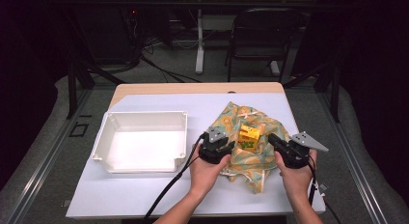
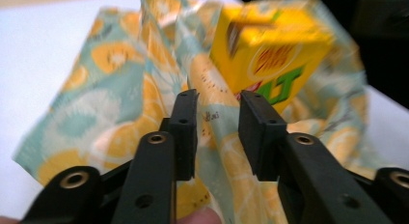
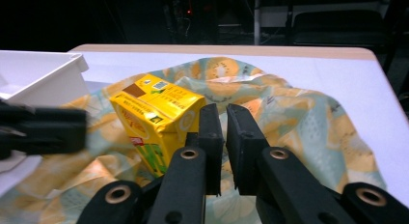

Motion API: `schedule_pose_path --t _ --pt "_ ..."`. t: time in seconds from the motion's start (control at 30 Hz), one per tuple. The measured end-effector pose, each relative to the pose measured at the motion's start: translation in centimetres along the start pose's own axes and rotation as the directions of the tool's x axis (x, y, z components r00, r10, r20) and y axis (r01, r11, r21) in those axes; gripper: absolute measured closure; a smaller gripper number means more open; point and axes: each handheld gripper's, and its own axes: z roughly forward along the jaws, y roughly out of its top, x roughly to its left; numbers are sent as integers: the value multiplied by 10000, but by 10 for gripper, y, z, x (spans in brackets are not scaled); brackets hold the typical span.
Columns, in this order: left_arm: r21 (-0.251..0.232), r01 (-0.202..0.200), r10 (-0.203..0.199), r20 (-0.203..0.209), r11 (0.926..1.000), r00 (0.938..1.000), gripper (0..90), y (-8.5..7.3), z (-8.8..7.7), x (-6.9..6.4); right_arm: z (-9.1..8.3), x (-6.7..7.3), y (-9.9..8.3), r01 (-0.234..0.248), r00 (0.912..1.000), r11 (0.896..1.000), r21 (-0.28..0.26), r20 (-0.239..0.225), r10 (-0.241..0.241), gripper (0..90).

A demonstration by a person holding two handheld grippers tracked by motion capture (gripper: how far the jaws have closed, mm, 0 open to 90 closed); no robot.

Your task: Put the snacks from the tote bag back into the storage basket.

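**Wrapping the carton: gather the cloth evenly**

Your yellow drink carton (image 1: 249,137) stands upright near the middle of the patterned cloth (image 1: 251,159), which lies rumpled on the right half of the desk (image 1: 144,195). The cloth rises in folds around the carton but does not cover it yet; the top and printed sides are plain to see in the right gripper view (image 3: 156,113).

Your left hand-held gripper (image 1: 223,147) sits at the cloth's left edge, just beside the carton. In the left gripper view a ridge of cloth (image 2: 217,137) runs up between its jaws, which stand a little apart; the pads do not seem to press on it, so take it as open with the fabric between. Your right hand-held gripper (image 1: 276,140) is at the right side of the carton, its jaws nearly together with only a thin gap; whether any cloth is pinched there I cannot tell.

To do this step well, I would say: catch a good fold on each side, not just the hem, and lift both sides together so the carton stays upright. A one-sided pull would likely tip it.

Count: one carton, one cloth, two hand-held grippers, and one white tray (image 1: 103,137), standing empty on the left of the desk, apart from the cloth.
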Motion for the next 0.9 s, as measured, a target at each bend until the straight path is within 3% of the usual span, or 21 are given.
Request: schedule_pose_path --t 0.17,0.33,0.37,0.53,0.6,0.67,0.7,0.77,0.83,0.9 --pt "832 -21 59 -465 9965 9989 826 -16 20 1 4 0 -6 -136 9995 9993 349 -270 145 898" --pt "1569 116 -61 -354 9875 9994 900 -30 30 6 17 -3 -17 -361 9991 9910 1287 -194 389 900" --pt "1502 125 -71 -362 9886 9993 900 -30 30 6 21 -3 -20 -406 9987 9876 1516 -243 447 900" --pt "1698 117 -76 -246 9854 9997 900 -31 30 8 36 -2 -33 -212 9995 9650 2612 -171 266 900" --pt "1705 -57 110 -303 9853 9995 900 -31 30 7 40 -5 -37 -231 9996 9504 3102 -94 274 900" --pt "1627 -24 78 -328 9867 9994 900 -32 31 6 45 -8 -43 -257 9995 9301 3665 -91 312 900" --pt "1622 -12 63 -311 9868 9995 900 -32 31 7 47 -9 -46 -176 9997 9246 3805 -101 231 900" --pt "1600 3 34 -232 9871 9997 896 -31 29 8 45 -10 -43 -97 9997 9284 3715 -164 170 876" --pt "1275 -219 282 -478 9916 9985 835 -31 24 5 37 -11 -35 10 9996 9482 3177 -286 85 807" --pt "1018 -147 189 -402 9947 9990 789 -29 16 5 26 -10 -25 304 9980 9701 2410 -604 -163 717"
